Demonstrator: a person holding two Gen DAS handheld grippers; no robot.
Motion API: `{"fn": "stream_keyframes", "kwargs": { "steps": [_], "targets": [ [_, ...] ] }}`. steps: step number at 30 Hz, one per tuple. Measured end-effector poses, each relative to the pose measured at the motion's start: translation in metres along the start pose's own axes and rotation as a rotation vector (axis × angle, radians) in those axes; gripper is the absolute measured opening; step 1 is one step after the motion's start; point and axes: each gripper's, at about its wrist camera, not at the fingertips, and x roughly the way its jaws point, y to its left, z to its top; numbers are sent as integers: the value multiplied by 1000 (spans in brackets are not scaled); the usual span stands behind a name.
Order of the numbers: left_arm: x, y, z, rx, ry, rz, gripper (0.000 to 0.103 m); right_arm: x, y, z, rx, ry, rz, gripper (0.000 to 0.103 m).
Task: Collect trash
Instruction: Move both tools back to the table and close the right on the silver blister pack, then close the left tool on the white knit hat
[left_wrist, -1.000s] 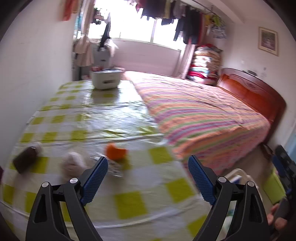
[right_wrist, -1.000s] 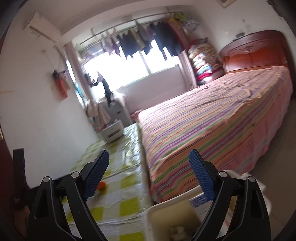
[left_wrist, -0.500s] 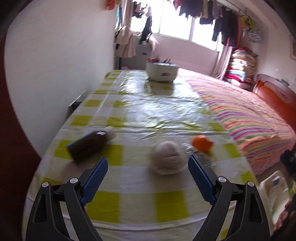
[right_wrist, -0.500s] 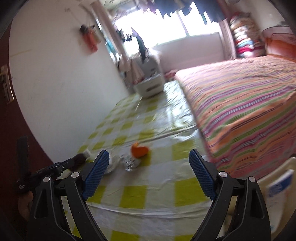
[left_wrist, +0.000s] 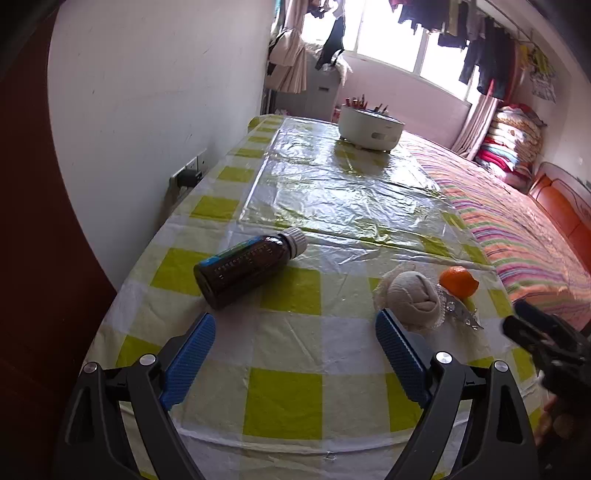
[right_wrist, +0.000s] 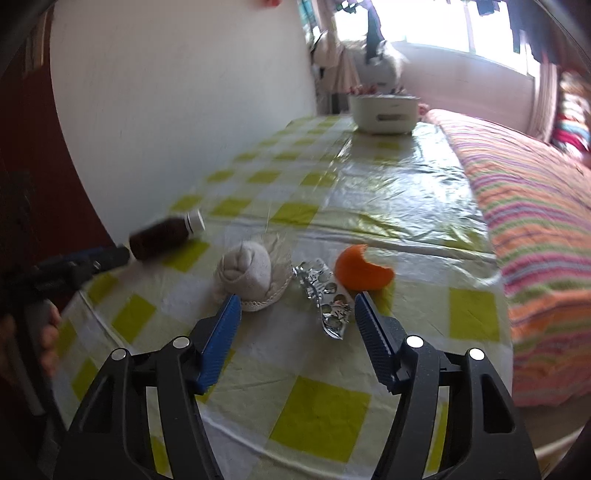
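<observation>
i have my left gripper (left_wrist: 295, 334) over the near end of the table (left_wrist: 284, 398), its blue pads spread wide with nothing between them. a brown medicine bottle (left_wrist: 245, 266) lies on its side on the yellow-checked tablecloth just beyond the left pad, white cap pointing toward the window. to the right of it sit a rolled-up beige sock (left_wrist: 413, 295), a crumpled foil blister pack (left_wrist: 460, 312) and a piece of orange peel (left_wrist: 458, 281), close together.

my right gripper (right_wrist: 295, 306) is also spread and holds nothing; the blister pack (right_wrist: 327, 297) lies on the cloth between its pads, slightly ahead of the tips. the sock (right_wrist: 245, 273) is just beyond the left pad, the peel (right_wrist: 360, 274) just beyond the right one. a white tub (right_wrist: 384, 112) stands at the far end of the table, and a striped bedspread (right_wrist: 535, 206) runs alongside.
</observation>
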Motion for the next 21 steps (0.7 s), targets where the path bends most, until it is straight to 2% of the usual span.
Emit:
{"fn": "stream_keyframes", "kwargs": {
  "steps": [2,3,6,8,10,15,21],
  "targets": [
    [2,2,0,-12,9,-5,86,10,0,1,-30,29,-10,59],
    [3,2,-1,-13,12,-7,86,15,0,2,-41,42,-12,51],
    [5,-1,0,-8,18,-11,86,30,2,2,-92,92,-22,39],
    [6,-3,1,-10,19,-18,86,37,4,2,-116,118,-33,38],
    [7,-7,2,-11,22,-27,86,45,4,2,-129,140,-47,25],
    [14,-19,4,0,39,-40,86,59,0,-4,-130,197,-58,6],
    [21,-27,5,-8,51,-56,86,42,-11,-1,-72,169,-39,4]
  ]
}}
